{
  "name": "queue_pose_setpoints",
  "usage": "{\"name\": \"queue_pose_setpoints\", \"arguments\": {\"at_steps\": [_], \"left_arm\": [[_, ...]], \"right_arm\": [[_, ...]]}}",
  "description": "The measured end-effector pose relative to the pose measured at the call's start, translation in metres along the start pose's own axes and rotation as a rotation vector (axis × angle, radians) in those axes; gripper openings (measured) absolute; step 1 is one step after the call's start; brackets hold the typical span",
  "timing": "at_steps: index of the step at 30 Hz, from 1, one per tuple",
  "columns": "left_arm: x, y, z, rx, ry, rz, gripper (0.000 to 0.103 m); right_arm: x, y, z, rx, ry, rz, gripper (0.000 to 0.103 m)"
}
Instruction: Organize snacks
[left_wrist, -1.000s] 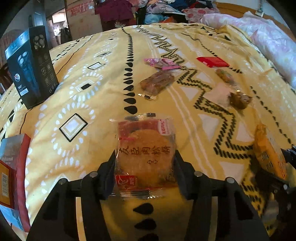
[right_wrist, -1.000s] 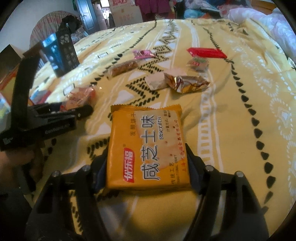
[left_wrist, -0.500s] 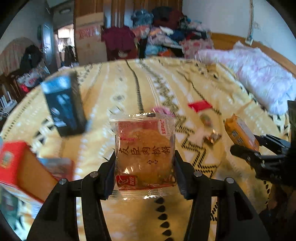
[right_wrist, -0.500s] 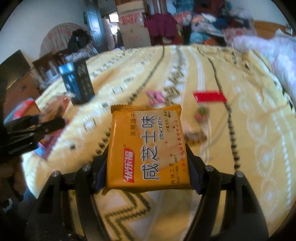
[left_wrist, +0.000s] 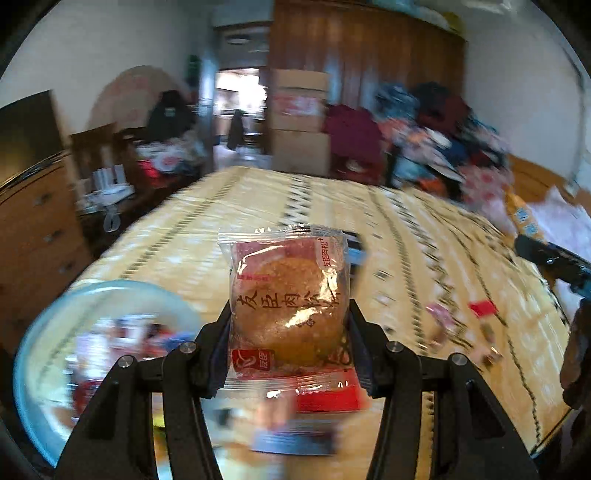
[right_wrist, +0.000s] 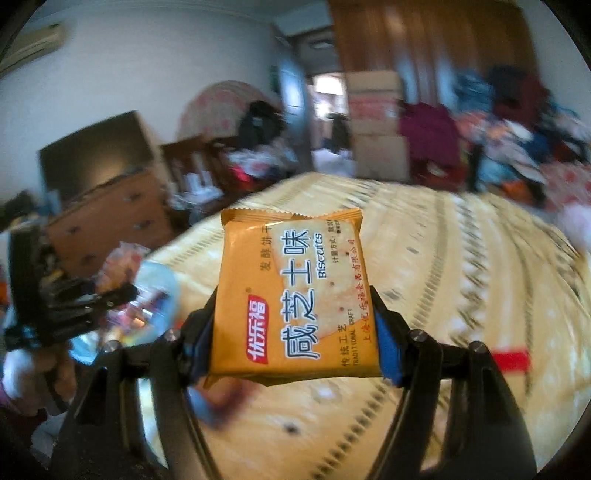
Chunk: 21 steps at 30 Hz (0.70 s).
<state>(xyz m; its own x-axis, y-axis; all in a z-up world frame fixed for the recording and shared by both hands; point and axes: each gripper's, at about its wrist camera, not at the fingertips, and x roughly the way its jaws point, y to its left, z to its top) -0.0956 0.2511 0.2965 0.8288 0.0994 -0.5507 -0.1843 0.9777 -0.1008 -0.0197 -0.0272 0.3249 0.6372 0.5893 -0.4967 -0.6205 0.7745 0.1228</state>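
The left gripper had its two black fingers partly closed and clamped on a clear-wrapped round pastry, one pad pressing each side of the packet. The pastry stood upright between the pads, red label at its lower left, held up off the yellow patterned bedspread with nothing under it.

Down at the lower left of that view sat a pale blue bowl, badly blurred, with colourful packets inside that could not be told apart. Further right on the bedspread lay a red packet and a couple of smaller wrapped snacks near it, too smeared to name.

Over on the other side, the right gripper was partly closed too, a little wider, and gripped an orange biscuit packet by its two side edges. The packet faced the camera, tilted slightly, clear of the bed.

From the right wrist view the left gripper showed at the left edge, just over the blue bowl. From the left wrist view the right gripper's black finger poked in at the right edge with the orange packet edge-on. Boxes and heaped clothes lined the far wall.
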Motion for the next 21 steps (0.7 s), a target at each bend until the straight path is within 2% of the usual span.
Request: {"name": "queue_pose_setpoints", "arguments": {"at_steps": [4, 12, 21], "left_arm": [[-0.013, 0.087, 0.01, -0.084, -0.001, 0.085, 0.056], [-0.029, 0.215, 0.0, -0.235, -0.007, 0.199, 0.056], [-0.012, 0.255, -0.03, -0.275, 0.051, 0.21, 0.056]], "right_arm": [[0.036, 0.059, 0.033, -0.033, 0.017, 0.138, 0.071], [0.101, 0.156, 0.052, -0.078, 0.122, 0.324, 0.071], [0.15, 0.224, 0.043, -0.159, 0.249, 0.411, 0.071]]}}
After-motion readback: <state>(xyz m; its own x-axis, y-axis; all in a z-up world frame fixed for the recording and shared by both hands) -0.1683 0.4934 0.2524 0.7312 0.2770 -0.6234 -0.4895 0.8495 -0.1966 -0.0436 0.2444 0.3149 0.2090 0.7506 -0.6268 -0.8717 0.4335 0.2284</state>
